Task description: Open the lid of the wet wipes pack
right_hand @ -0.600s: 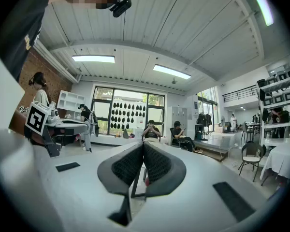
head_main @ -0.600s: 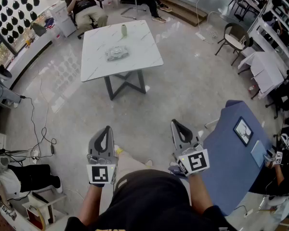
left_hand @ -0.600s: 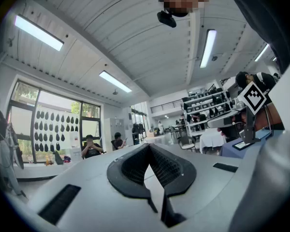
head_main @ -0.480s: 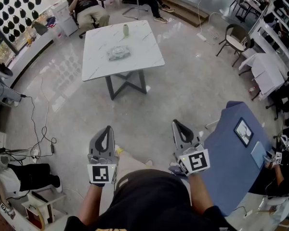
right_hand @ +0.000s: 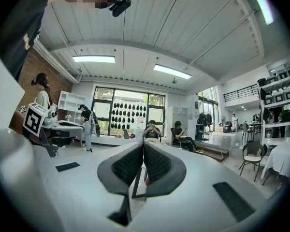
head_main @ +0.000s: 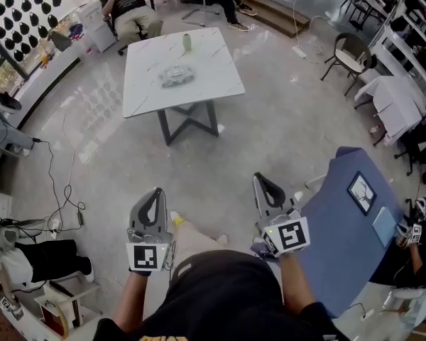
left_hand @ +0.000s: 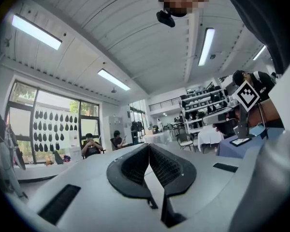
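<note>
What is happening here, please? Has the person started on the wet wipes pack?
Not yet. A person stands some way from the white table, holding the left claw and the right claw level, both shut and empty. The wet wipes pack lies untouched on the table, near a small green container. Its lid is too small to judge.

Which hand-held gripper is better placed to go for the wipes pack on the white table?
Left, slightly. The wet wipes pack on the table lies nearly straight ahead of the left hand-held gripper; the right hand-held gripper sits farther aside. Both are shut, empty and far off.
</note>
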`<move>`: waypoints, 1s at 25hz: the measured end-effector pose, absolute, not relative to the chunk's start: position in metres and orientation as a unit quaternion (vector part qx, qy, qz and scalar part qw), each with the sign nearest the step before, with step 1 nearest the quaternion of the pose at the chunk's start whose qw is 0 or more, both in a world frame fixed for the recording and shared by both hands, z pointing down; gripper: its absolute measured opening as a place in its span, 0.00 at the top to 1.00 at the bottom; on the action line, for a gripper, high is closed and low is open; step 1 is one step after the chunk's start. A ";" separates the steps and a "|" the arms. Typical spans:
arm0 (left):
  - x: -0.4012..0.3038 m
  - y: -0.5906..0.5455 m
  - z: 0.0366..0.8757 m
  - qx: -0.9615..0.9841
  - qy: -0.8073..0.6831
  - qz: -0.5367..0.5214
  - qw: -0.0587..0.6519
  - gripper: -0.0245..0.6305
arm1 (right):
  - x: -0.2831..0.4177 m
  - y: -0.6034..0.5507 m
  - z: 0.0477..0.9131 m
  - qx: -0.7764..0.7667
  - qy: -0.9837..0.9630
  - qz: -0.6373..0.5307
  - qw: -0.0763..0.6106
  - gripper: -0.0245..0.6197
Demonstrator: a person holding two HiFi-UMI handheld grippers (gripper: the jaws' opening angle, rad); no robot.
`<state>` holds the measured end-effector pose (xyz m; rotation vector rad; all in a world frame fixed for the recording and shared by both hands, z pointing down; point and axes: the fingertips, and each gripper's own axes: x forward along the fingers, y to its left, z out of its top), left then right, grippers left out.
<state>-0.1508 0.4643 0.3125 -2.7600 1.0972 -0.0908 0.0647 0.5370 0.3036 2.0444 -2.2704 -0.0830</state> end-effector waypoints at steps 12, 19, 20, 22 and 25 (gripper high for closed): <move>-0.141 0.462 0.318 -0.932 0.347 -0.054 0.090 0.85 | 0.068 0.539 0.298 0.679 -0.733 -0.032 0.030 0.90; -0.137 0.460 0.319 -0.936 0.339 -0.051 0.086 0.73 | 0.068 0.539 0.307 0.675 -0.736 -0.024 0.039 0.82; -0.137 0.461 0.319 -0.936 0.338 -0.049 0.085 0.70 | 0.067 0.540 0.308 0.674 -0.737 -0.023 0.041 0.80; -0.136 0.463 0.320 -0.937 0.338 -0.045 0.077 0.66 | 0.064 0.542 0.309 0.669 -0.741 -0.024 0.046 0.78; -0.133 0.468 0.324 -0.936 0.343 -0.042 0.065 0.60 | 0.062 0.544 0.312 0.659 -0.750 -0.029 0.055 0.72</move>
